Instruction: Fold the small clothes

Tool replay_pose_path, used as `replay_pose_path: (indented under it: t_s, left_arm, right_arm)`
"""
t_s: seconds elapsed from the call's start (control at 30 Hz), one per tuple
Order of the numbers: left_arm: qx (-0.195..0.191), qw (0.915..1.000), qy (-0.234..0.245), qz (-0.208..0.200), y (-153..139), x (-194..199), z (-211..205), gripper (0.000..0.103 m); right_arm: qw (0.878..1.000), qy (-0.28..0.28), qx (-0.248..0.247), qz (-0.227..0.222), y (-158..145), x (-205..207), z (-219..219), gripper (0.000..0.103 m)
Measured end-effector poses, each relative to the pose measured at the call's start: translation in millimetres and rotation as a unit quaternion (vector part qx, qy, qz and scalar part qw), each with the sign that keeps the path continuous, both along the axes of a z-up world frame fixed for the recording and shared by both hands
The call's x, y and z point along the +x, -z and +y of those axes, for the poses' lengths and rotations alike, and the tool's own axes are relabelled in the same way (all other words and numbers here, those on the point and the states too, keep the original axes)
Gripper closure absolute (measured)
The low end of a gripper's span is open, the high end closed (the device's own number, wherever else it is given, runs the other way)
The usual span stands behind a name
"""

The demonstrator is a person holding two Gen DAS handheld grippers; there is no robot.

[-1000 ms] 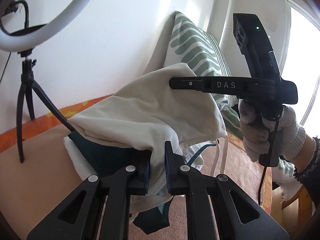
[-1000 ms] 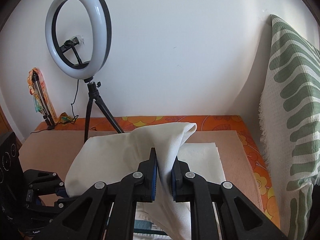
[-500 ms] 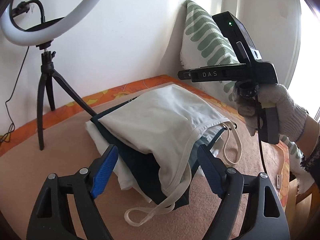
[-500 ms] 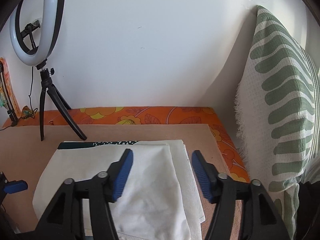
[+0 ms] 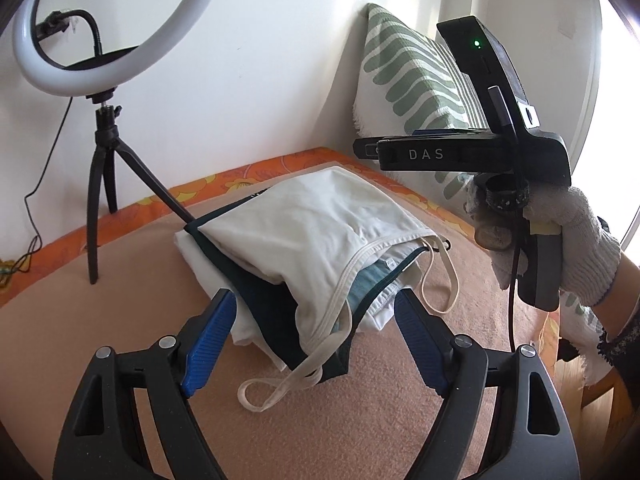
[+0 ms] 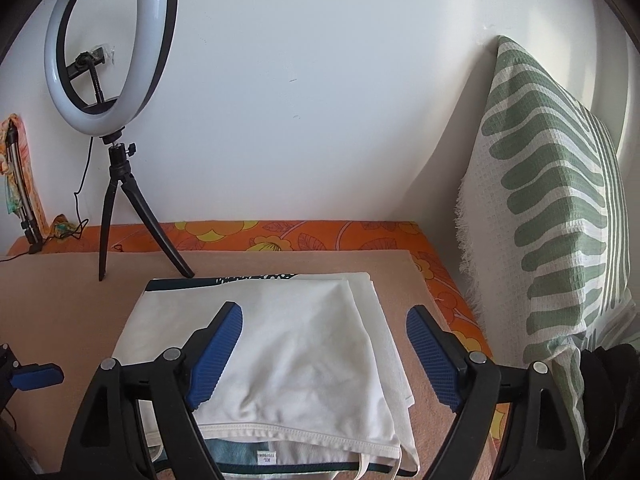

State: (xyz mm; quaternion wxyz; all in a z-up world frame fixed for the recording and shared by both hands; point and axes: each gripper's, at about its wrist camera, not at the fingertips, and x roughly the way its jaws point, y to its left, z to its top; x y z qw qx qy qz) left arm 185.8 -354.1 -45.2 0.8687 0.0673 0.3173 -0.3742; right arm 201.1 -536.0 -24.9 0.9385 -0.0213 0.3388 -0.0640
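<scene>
A folded cream top lies on a small stack of folded clothes, over a dark teal garment and a white one, on the tan mat. Its straps trail toward me. My left gripper is open and empty, its blue pads on either side of the stack's near end. My right gripper is open and empty just above the cream top. The right gripper also shows in the left wrist view, held by a gloved hand above the stack's right side.
A ring light on a black tripod stands at the back left of the mat; it also shows in the right wrist view. A green-striped pillow leans on the wall at right. An orange floral sheet borders the mat.
Both grippers were shut on the cream top and held it lifted. They have opened, the top has dropped folded onto the stack, and both grippers have drawn back slightly.
</scene>
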Motion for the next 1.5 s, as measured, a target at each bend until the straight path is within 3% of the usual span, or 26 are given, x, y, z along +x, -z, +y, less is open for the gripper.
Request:
replay_pose_path:
  t_s: [0.5,0.87,1.23,1.4,1.5]
  left_arm:
    - [0.0,0.9989,-0.023,-0.041,-41.4,-57.9,53.0,0.021]
    - [-0.01,0.9977,-0.036,-0.057,-62.1,-96.3,106.6,0.02]
    - [-0.006,0.9954,-0.054,-0.078,-70.7,-130.0,172.0,0.02]
    - [0.006,0.9943,-0.068,-0.082,-61.3,-142.6,195.2,0.003]
    - [0.011,0.9932,-0.079,-0.085,-53.6,-145.8,205.6,0.001]
  right_arm:
    - [0.999,0.002,-0.002,-0.035,-45.3,-76.0,46.6,0.0]
    - [0.999,0.006,0.0,-0.044,-65.4,-134.4,93.4,0.0]
    - [0.999,0.007,-0.011,-0.05,-66.1,-192.0,161.4,0.0]
    - [0.999,0.011,0.003,-0.049,-57.7,-210.6,182.5,0.0]
    - [0.998,0.014,0.001,-0.054,-50.8,-220.4,193.9,0.0]
